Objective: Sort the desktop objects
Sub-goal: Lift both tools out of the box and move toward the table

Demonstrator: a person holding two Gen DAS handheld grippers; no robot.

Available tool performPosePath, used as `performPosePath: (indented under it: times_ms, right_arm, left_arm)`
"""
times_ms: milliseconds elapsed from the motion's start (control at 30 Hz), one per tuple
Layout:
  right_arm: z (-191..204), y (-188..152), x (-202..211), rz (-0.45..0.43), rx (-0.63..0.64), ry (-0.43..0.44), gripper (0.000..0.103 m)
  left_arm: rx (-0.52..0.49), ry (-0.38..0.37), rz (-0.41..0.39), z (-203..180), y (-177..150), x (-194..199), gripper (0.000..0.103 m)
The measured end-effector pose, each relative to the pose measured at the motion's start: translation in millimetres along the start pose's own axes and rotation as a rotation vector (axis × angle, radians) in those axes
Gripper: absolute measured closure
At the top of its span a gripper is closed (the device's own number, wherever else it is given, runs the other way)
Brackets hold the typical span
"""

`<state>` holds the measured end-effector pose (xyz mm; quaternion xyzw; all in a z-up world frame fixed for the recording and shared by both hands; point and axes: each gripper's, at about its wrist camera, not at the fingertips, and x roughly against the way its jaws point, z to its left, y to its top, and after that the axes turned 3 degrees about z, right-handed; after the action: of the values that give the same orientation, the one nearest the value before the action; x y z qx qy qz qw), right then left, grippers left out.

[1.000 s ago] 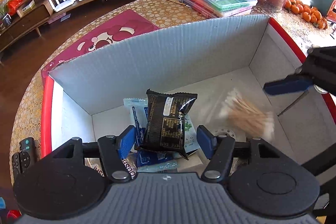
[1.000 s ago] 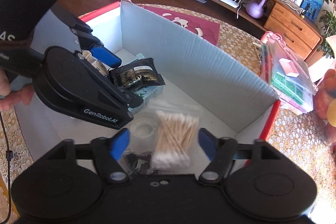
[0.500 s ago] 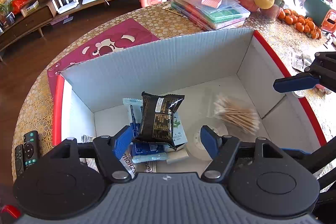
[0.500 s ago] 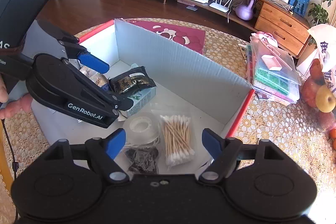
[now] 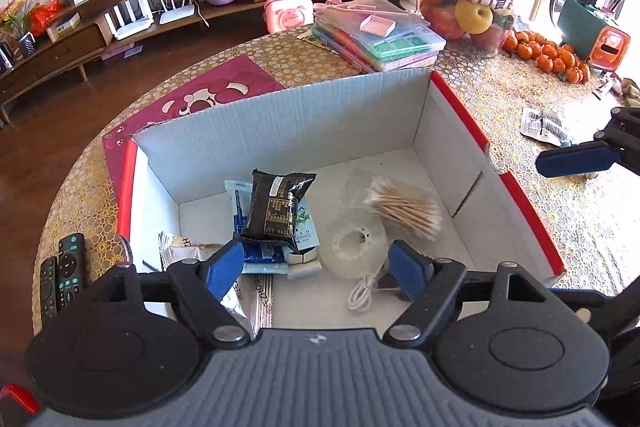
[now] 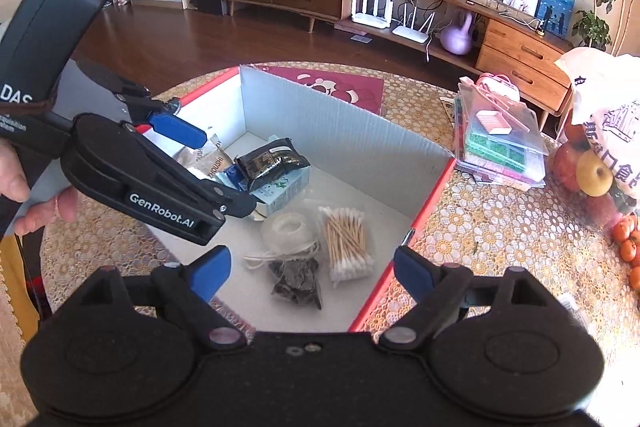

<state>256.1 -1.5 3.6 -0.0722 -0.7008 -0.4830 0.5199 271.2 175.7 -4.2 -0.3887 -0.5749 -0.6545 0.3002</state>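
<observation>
Both hand-held grippers, left [image 5: 316,265] and right [image 6: 310,273], gape wide and empty. Swab pack [image 6: 347,242] lies flat on box [image 6: 340,125] floor beside tape [image 6: 289,227], sticks' long axis running near-to-far; tan stems, white tips, clear bag

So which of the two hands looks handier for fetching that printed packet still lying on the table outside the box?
Probably the right gripper: it sits open beside the printed packet, past the box's red edge. The left gripper hangs open over the box.
</observation>
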Motion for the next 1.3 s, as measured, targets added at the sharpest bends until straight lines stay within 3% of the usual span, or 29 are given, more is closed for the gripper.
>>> performPosePath:
  times_ms: [433,733,1167,1300]
  right_arm:
    - [2,-31,57,-0.048,-0.013,-0.012,0.012]
    - [-8,-54,90,-0.082,-0.031,-0.049,0.009]
    - [-59,-108,137,-0.103,-0.117,-0.126,0.005]
    - [-80,-129,149,-0.116,-0.162,-0.156,0.005]
  left_arm:
    - [0.000,0.000,-0.034,-29,-18,42,0.007]
    - [-0.024,-0.026,-0.063,-59,-27,65,0.002]
    - [-0.068,-0.143,-0.071,-116,-39,81,0.001]
    - [-0.128,-0.135,-0.091,-139,-39,83,0.001]
